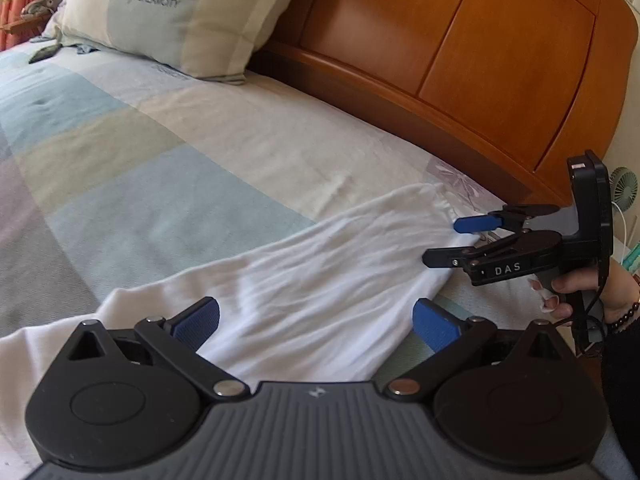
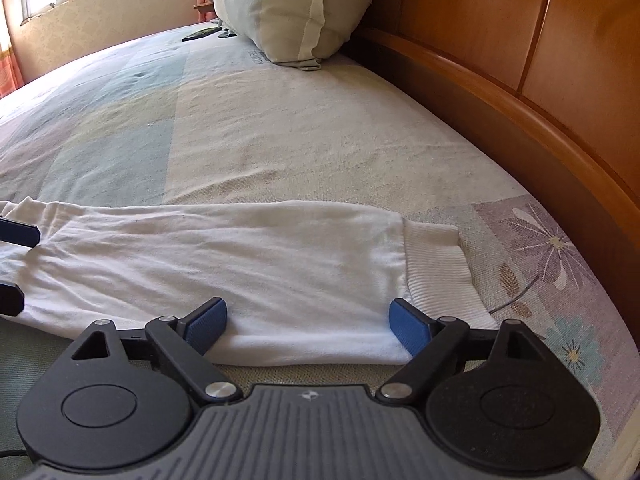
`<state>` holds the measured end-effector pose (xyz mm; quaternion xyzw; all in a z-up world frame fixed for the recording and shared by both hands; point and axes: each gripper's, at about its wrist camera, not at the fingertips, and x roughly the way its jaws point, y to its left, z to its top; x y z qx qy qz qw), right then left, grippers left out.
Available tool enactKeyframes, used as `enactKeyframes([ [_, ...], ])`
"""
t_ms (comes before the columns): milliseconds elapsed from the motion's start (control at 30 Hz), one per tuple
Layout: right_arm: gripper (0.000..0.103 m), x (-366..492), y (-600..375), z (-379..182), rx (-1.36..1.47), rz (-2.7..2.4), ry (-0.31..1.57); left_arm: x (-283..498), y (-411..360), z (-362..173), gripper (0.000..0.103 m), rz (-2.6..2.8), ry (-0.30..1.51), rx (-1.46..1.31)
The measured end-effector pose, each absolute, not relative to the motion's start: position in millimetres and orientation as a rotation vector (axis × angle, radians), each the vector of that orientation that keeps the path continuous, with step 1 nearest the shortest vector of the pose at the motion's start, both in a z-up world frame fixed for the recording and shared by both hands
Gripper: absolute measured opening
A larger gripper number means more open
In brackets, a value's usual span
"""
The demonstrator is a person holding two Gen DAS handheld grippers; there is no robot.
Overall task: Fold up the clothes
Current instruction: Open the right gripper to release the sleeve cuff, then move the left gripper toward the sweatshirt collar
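A white garment (image 2: 224,264) is laid out flat in a long band across the bedspread (image 2: 280,132), with the wooden headboard (image 2: 540,92) taken as the landmark; its ribbed cuff (image 2: 436,264) lies at the end nearest the headboard, just short of the flower print, and the rest runs away from the headboard along the near edge of the bed; a pillow (image 2: 292,4) leans against the headboard well beyond it.

The right gripper (image 2: 308,326) is held at the near edge of the cloth, close to the headboard end, its jaws spread wide with the fabric's edge seen between the blue pads (image 2: 408,326) but not pinched; the left gripper (image 1: 316,326) is likewise spread wide, farther from the headboard, over the middle of the band, and nothing is clamped in it.

The step in hand is judged to be a pause between folds, the cloth being released and flat; the next move would call for both sets of jaws to be brought down onto one edge, a single thickness or the whole layer being chosen deliberately, and closed before any lift; the cuff end should be carried over evenly so that no skew is set in.
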<state>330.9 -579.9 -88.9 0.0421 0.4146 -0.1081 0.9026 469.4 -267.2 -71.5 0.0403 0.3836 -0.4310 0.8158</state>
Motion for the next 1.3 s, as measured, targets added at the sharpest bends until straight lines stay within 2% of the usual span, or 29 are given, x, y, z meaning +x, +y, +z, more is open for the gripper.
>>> enactKeyframes([
  [100, 0.090, 328, -581, -88, 0.076, -0.208, 0.868, 489, -229, -63, 0.102, -0.763, 0.808, 0.053],
  [233, 0.089, 324, -580, -84, 0.077, -0.204, 0.885, 516, -193, -81, 0.102, -0.639, 0.931, -0.070],
  [500, 0.089, 323, -580, -85, 0.088, -0.206, 0.875, 551, -205, -92, 0.102, -0.584, 0.915, -0.106],
  [600, 0.090, 321, -578, -84, 0.088, -0.202, 0.870, 538, -205, -77, 0.102, -0.601, 0.866, -0.081],
  [667, 0.096, 318, -578, -80, 0.101, -0.183, 0.859, 523, -204, -66, 0.102, -0.614, 0.831, -0.055],
  [833, 0.103, 307, -579, -56, 0.241, -0.114, 0.713, 491, -208, -57, 0.102, -0.544, 0.783, 0.117],
  [967, 0.103, 322, -559, -46, 0.286, -0.067, 0.677, 465, -203, -55, 0.102, -0.508, 0.766, 0.214],
  [1167, 0.103, 343, -509, -50, 0.175, 0.008, 0.721, 419, -184, -64, 0.102, -0.434, 0.714, 0.352],
  [1300, 0.103, 345, -498, -54, 0.154, -0.010, 0.743, 418, -179, -80, 0.102, -0.449, 0.749, 0.337],
])
